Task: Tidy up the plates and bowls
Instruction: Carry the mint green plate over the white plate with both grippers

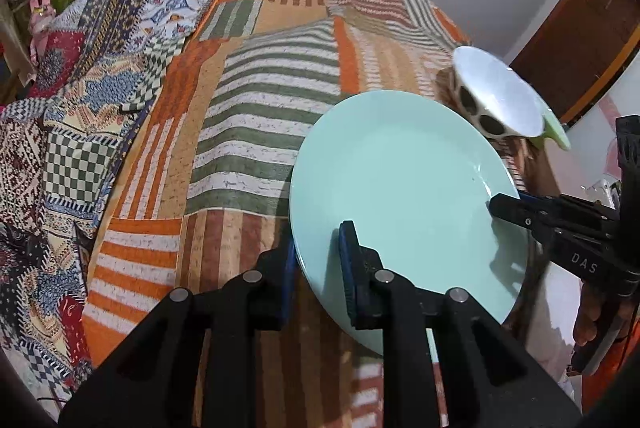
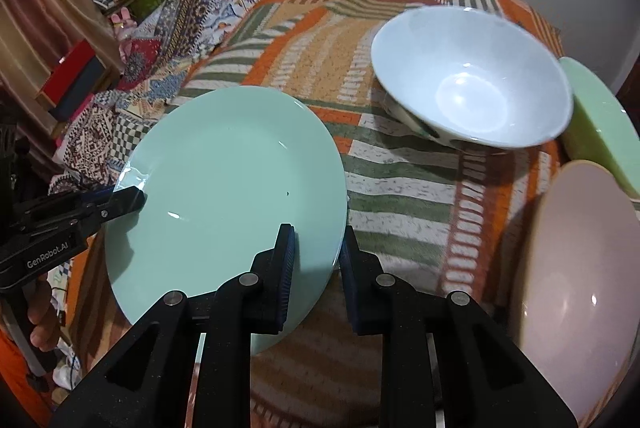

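Straddling opposite rims, the left gripper [image 1: 318,260] and right gripper [image 2: 318,256] both held the mint plate [image 2: 232,180], apparently clamped; the white bowl [image 2: 472,84] lay beyond, nearer the right.

Both wrist views look closely down their tongs, from opposite sides, sharing the mint plate [image 1: 400,180] [image 2: 236,188].

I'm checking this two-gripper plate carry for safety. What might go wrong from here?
1. Both the left gripper and the right gripper pinch only the rim of the mint plate, so it could slip or tilt.
2. The white bowl and pink bowl sit close; a swing might knock them.
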Motion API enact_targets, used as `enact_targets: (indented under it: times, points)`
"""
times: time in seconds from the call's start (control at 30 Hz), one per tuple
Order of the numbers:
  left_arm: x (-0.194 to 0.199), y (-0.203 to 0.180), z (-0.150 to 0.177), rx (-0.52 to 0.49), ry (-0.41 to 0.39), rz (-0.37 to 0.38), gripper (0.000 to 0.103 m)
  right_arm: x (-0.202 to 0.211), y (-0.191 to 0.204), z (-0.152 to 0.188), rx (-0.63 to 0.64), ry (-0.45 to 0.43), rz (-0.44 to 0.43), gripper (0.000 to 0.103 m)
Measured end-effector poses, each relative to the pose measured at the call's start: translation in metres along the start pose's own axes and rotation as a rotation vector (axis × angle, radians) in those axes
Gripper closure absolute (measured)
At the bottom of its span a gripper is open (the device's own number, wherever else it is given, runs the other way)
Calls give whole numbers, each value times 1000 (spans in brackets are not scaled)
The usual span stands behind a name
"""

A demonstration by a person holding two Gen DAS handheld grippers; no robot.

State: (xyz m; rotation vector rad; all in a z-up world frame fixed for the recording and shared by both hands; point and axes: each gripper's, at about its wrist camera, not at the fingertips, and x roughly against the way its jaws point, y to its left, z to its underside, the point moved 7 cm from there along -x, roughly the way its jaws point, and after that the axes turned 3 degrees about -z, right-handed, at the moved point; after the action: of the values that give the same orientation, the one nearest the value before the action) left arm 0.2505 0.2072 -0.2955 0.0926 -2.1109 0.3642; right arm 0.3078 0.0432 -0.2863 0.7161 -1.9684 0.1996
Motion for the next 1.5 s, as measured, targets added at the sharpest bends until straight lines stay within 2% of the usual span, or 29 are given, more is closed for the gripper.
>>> enact_targets:
  times: [0.47, 0.7, 1.07, 1.5]
  points:
    - [98, -51, 5, -68, -147, 3, 83, 85, 2, 9, -18, -180, -17, 83]
    - [133, -75, 22, -82, -183, 37, 83, 123, -1, 24, -15, -251, 0, 83]
    - [167, -112, 56, -141, -211, 31, 83, 154, -10, 61, -58, -296, -14, 83]
    - [164, -152, 86, -206, -180, 44, 82, 173, -36, 106, -121, -303, 4, 83]
